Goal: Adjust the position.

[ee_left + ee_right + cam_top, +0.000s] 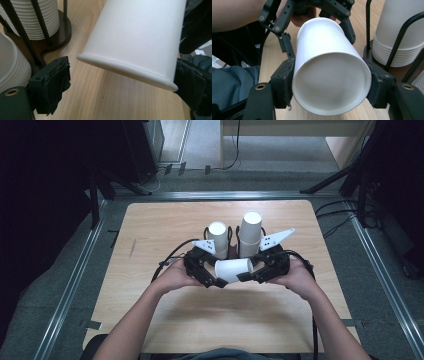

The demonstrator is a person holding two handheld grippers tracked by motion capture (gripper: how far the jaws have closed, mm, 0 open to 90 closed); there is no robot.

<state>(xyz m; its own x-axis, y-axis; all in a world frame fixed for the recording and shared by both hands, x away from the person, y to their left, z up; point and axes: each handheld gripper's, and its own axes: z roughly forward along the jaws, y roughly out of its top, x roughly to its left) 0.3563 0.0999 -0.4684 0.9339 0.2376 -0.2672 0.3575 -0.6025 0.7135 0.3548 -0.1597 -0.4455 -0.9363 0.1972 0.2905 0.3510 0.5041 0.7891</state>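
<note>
The table carries two cup stacks at its middle, each standing in a dark wire holder: a left stack and a taller right stack, with the holder's round base seen close in the left gripper view. Just in front of them, above the bare wood, a single white cup lies on its side between the two hands, well clear of both stacks. The right gripper pinches it: in the right gripper view both pads press the wall of the cup near its closed bottom, one on each side, so the cup is carried there. The left gripper stands spread about the cup's mouth end; in the left gripper view the rolled rim crosses between the jaws, the left pad is plainly apart from it with wood showing between, and the other pad sits right at the rim's edge, whether touching I cannot tell. I judge this to be a handover or separation step, with one cup drawn off a stack and now resting in the right grip alone. The next move seems to call for the left hand to back away from the rim without knocking it, and for the right to carry the cup on, holding lightly, since thin paper walls dent easily.
</note>
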